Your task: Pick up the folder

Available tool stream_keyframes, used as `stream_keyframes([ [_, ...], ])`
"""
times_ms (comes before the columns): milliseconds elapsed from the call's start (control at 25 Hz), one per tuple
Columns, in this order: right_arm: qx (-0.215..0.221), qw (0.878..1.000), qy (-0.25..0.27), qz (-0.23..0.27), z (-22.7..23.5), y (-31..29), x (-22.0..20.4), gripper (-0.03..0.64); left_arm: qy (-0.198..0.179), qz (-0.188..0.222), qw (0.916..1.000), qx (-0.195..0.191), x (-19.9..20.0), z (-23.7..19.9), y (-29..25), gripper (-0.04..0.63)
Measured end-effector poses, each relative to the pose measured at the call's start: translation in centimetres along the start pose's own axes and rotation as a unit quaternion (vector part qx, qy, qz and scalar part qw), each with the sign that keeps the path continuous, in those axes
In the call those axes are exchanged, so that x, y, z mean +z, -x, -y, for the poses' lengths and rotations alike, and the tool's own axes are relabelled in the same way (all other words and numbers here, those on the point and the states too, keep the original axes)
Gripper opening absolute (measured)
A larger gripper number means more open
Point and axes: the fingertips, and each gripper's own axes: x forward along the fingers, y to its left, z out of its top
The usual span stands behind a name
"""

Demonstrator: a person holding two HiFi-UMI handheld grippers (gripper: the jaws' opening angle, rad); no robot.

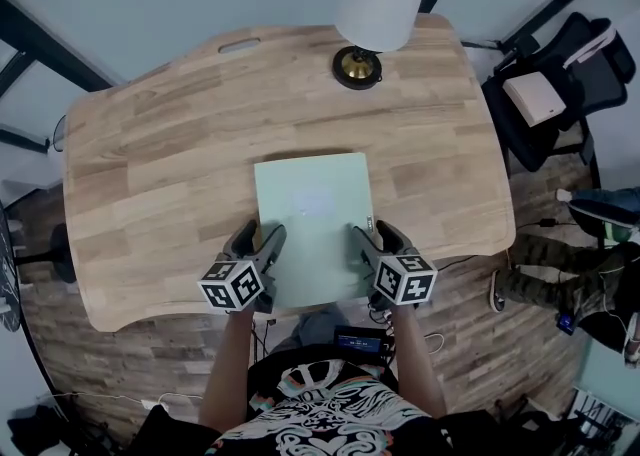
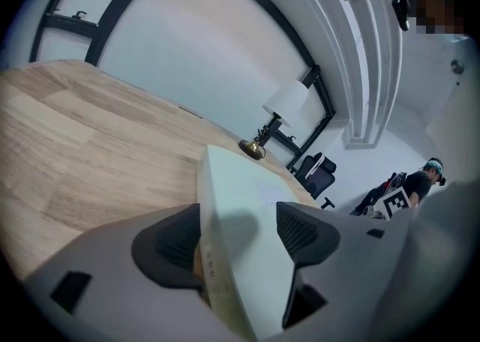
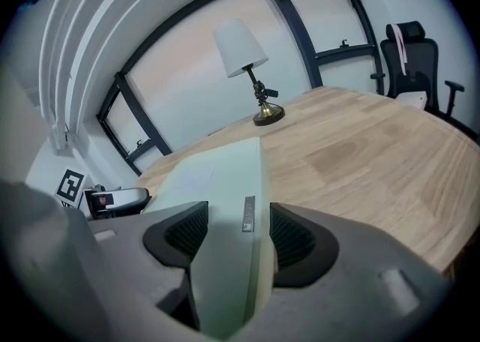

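Note:
A pale green folder [image 1: 312, 214] lies flat on the wooden table [image 1: 150, 174], its near end at the table's front edge. My left gripper [image 1: 262, 239] sits at the folder's near left edge and my right gripper [image 1: 372, 237] at its near right edge. In the left gripper view the folder [image 2: 240, 205] runs between the jaws of the left gripper [image 2: 240, 237], with gaps to the pads. The right gripper view shows the same: the folder's edge [image 3: 225, 183] stands between the spread jaws of the right gripper [image 3: 229, 237]. Neither pair of pads presses on it.
A table lamp [image 1: 375, 4] with a white shade and brass base stands at the table's far edge. A black office chair [image 1: 555, 94] is to the right of the table. A person's legs [image 1: 560, 274] show at the lower right on the wood floor.

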Motion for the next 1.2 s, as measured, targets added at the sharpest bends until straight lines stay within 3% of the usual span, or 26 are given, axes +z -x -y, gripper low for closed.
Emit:
stream_keyframes([
  [160,0.022,0.999,-0.020,-0.020,0.0,-1.1,-0.7,0.284,0.020,-0.016,0.9995,-0.019,-0.5,0.3,-0.8,0.314],
  [280,0.040,0.998,-0.027,-0.030,-0.3,-1.7,-0.8,0.319,0.008,-0.052,0.9986,-0.009,-1.4,-0.3,-1.5,0.324],
  [360,0.047,0.998,-0.027,-0.039,-0.5,-2.1,-1.0,0.335,0.022,-0.068,0.9974,-0.006,-2.1,-0.6,-1.9,0.327],
  [680,0.045,0.997,-0.031,-0.050,-0.3,-2.9,-1.6,0.350,0.077,-0.068,0.9946,-0.018,-3.0,-1.1,-2.5,0.327],
  [1200,0.046,0.997,-0.037,-0.047,-0.3,-2.9,-1.4,0.351,0.079,-0.074,0.9942,-0.004,-2.7,-0.9,-2.6,0.327],
])
